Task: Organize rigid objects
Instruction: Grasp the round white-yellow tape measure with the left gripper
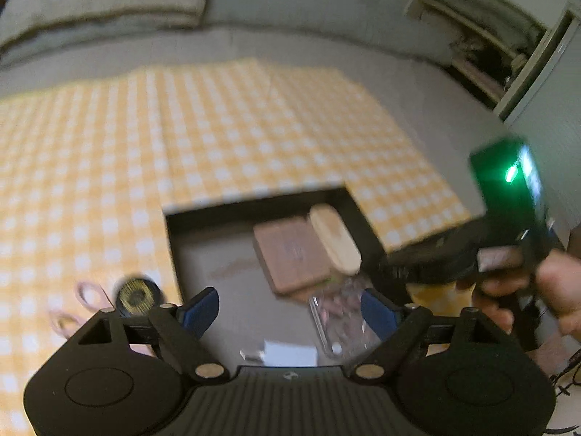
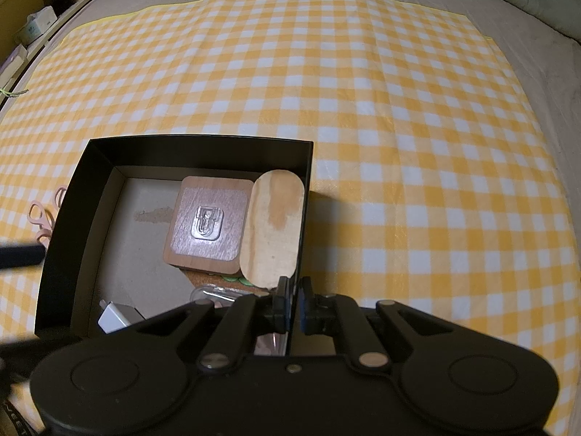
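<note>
A black open box (image 2: 199,149) sits on a yellow checked cloth (image 2: 399,109). Inside lie a square brown wooden block (image 2: 208,225) with a clear hook on top, an oval pale wooden piece (image 2: 274,225), a clear plastic case (image 1: 337,323) and a white adaptor (image 2: 114,318). My right gripper (image 2: 295,290) is shut on the box's right wall, one pad on each side. My left gripper (image 1: 290,312) hovers open above the box's near end, with the clear case below its right finger and nothing between the pads.
On the cloth to the left of the box lie a round black and gold disc (image 1: 136,296) and pink scissors (image 2: 40,218). The cloth covers a grey bed with a pillow (image 1: 101,0) at the back. Shelves (image 1: 490,54) stand beside the bed. A hand (image 1: 555,290) holds the right gripper.
</note>
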Demonstrator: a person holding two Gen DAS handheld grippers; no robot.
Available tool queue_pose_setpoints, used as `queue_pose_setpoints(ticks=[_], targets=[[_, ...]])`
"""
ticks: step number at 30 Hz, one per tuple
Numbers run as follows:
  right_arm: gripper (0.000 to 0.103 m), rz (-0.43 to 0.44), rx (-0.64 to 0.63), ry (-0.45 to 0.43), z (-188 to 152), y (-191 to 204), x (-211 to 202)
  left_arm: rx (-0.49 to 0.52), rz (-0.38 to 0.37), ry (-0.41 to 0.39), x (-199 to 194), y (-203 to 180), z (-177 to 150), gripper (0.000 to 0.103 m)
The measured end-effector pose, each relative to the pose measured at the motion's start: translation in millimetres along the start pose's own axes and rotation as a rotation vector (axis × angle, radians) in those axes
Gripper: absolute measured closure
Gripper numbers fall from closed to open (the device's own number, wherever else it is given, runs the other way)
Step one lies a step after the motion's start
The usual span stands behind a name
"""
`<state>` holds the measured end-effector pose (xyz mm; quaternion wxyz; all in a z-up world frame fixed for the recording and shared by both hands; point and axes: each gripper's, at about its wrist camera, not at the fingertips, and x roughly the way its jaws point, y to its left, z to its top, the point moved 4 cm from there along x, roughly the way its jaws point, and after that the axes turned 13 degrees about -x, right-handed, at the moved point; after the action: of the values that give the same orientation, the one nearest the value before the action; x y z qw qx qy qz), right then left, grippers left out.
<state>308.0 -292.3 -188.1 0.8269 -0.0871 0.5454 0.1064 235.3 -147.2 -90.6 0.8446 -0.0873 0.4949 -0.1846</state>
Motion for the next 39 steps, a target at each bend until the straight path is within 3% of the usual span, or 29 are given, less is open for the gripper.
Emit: queue_pose_setpoints(ticks=[6, 12, 17, 22, 28, 32, 39], targets=[[0.098, 0.002, 0.000, -0.001, 0, 0, 0, -0.023, 0.029, -0.153, -34, 27, 29, 0.007], [0.097, 0.001, 0.002, 0.000, -1, 1, -2, -0.080, 0.132, -0.199, -38, 73, 38, 0.000], [0.098, 0.000, 0.002, 0.000, 0, 1, -1, -0.102, 0.185, -0.138, -28, 107, 29, 0.000], [0.098, 0.001, 0.004, 0.001, 0, 1, 1, -0.024, 0.207, -0.081, -26, 123, 14, 0.000], [0.098, 0.000, 0.003, 0.000, 0, 1, -1, 0.019, 0.113, 0.030, -20, 126, -15, 0.000], [0.098, -0.002, 0.002, 0.001, 0, 1, -1, 0.105, 0.076, 0.102, -11, 110, -37, 0.000], [0.098, 0.000, 0.002, 0.000, 0, 1, 0, 0.206, 0.081, 0.240, 18, 93, -74, 0.005]])
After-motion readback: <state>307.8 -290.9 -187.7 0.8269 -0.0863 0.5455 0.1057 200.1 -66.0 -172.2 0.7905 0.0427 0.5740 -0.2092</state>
